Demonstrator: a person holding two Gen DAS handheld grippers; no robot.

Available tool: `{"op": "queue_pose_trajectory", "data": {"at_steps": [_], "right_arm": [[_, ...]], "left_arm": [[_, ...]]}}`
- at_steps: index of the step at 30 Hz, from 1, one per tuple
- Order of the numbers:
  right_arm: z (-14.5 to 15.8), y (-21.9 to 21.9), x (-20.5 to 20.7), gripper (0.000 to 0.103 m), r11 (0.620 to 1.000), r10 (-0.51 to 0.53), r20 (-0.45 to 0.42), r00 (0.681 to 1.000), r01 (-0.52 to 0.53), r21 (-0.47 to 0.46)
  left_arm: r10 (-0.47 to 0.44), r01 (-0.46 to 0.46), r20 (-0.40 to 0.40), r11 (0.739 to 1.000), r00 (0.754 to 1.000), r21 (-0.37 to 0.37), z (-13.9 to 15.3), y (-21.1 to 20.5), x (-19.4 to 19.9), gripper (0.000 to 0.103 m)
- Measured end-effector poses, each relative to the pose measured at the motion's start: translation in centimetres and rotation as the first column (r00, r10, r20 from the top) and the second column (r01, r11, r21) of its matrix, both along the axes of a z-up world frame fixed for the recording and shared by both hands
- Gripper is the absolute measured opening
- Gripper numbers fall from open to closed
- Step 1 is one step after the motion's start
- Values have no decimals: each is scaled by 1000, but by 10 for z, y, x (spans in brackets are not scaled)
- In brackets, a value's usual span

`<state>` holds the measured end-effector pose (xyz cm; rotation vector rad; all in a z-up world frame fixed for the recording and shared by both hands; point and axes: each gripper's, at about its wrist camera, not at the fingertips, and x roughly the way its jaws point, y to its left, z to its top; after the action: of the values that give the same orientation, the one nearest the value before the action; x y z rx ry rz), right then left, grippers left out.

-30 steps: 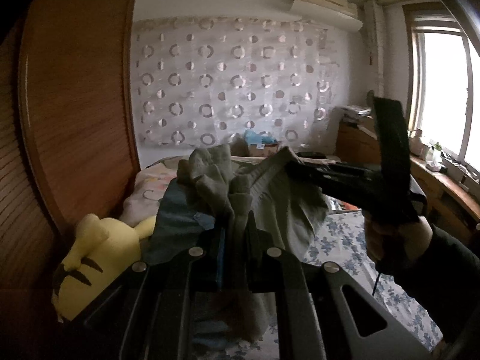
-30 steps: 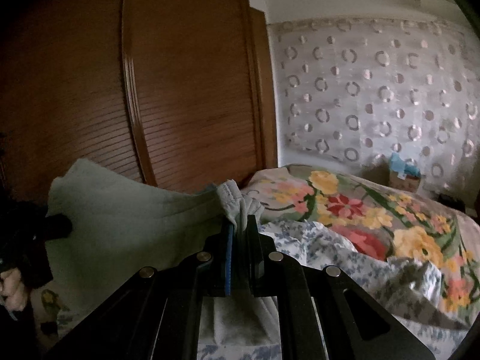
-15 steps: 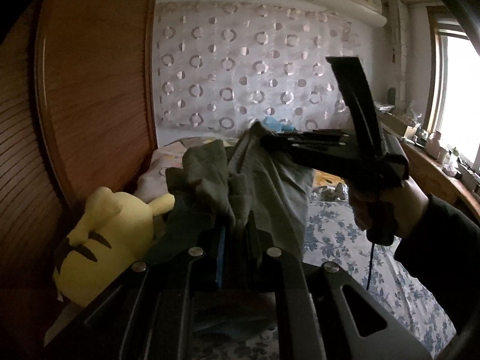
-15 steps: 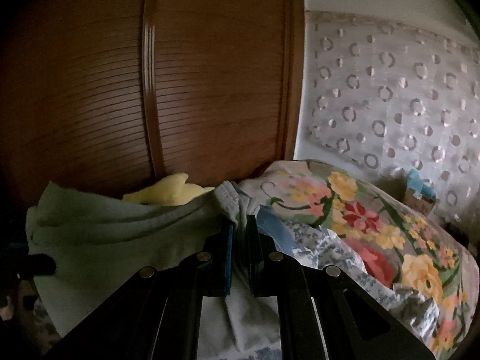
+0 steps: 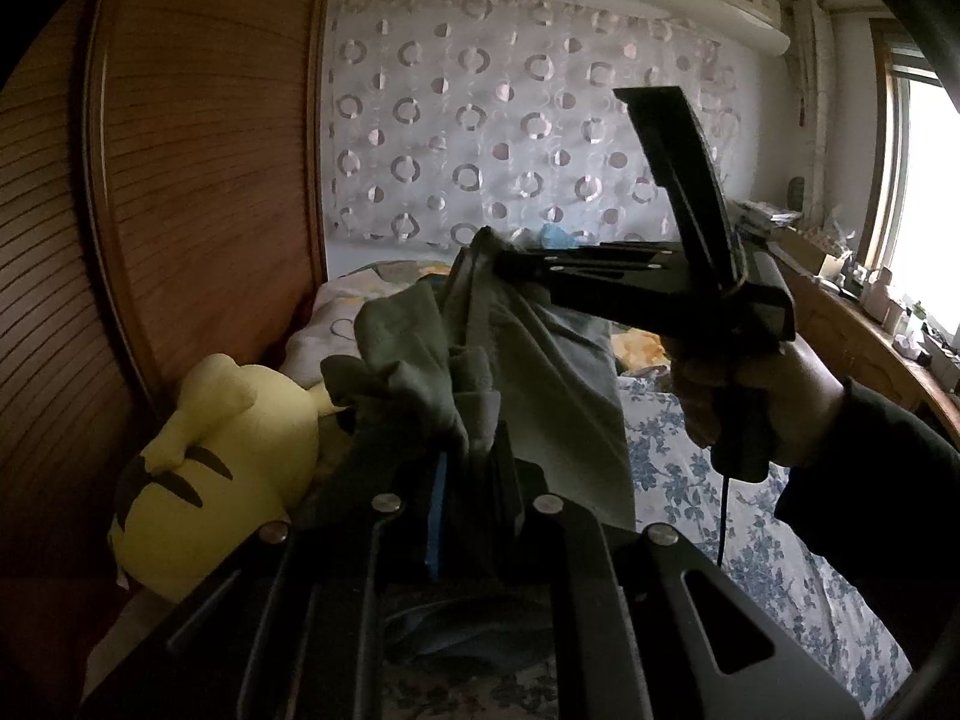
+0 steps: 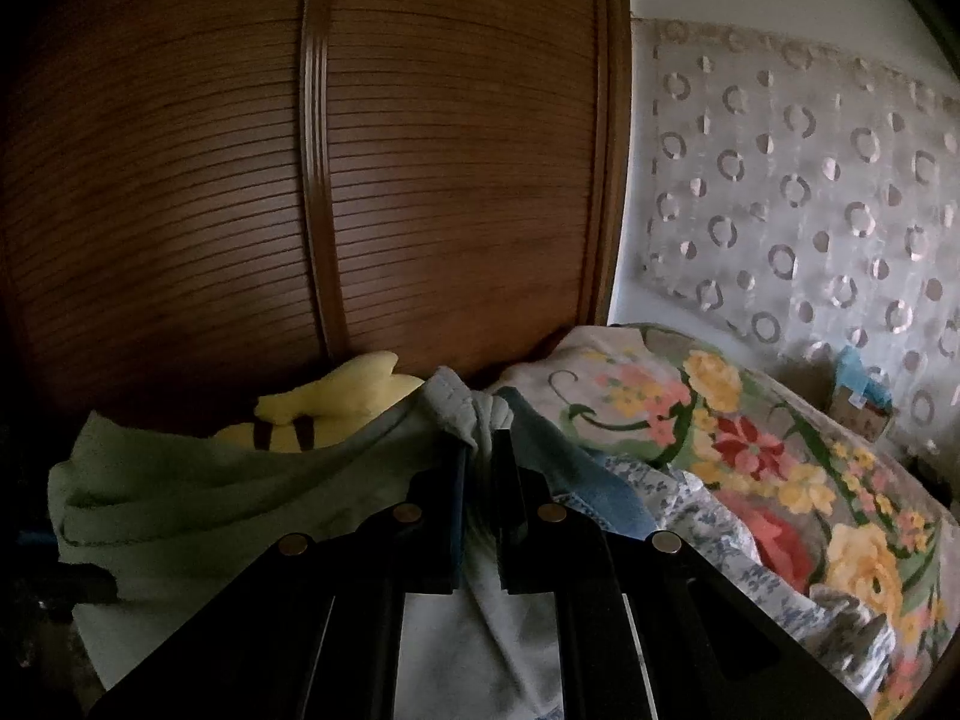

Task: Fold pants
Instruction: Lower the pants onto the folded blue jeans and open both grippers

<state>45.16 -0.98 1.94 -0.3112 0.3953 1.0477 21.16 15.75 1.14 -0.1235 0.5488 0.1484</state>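
Above the bed (image 5: pixel 678 456), I hold the pants (image 5: pixel 540 372) lifted, left gripper (image 5: pixel 471 480) and right gripper (image 6: pixel 478 468) each clamped on an edge. Next I judge they must spread flat on the bed. Only the left view shows my right hand (image 5: pixel 762 402); the right view shows the floral quilt (image 6: pixel 750 438).

A wooden wardrobe (image 6: pixel 300 180) and yellow plush toy (image 5: pixel 222 480) block the left; the bed (image 5: pixel 690 480) lies open rightward.
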Motion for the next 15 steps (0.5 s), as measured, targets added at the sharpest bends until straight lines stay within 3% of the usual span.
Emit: {"op": "queue_pose_trajectory", "data": {"at_steps": [10,12,15], "right_arm": [[1,8,-1,9,1000,1,-25,1000,-1,3],[3,1,2,17,1000,-11,-52,999,13,25],[12,-15,-1,26,997,-34,-45,998,37,65]], "left_arm": [[13,-13,-20,1000,1000,23,-4,-3,-2,13],[10,-10,-22,1000,1000,19,-5,-2,-3,20],[9,-9,-12,1000,1000,29,-4,-3,-7,44]]}}
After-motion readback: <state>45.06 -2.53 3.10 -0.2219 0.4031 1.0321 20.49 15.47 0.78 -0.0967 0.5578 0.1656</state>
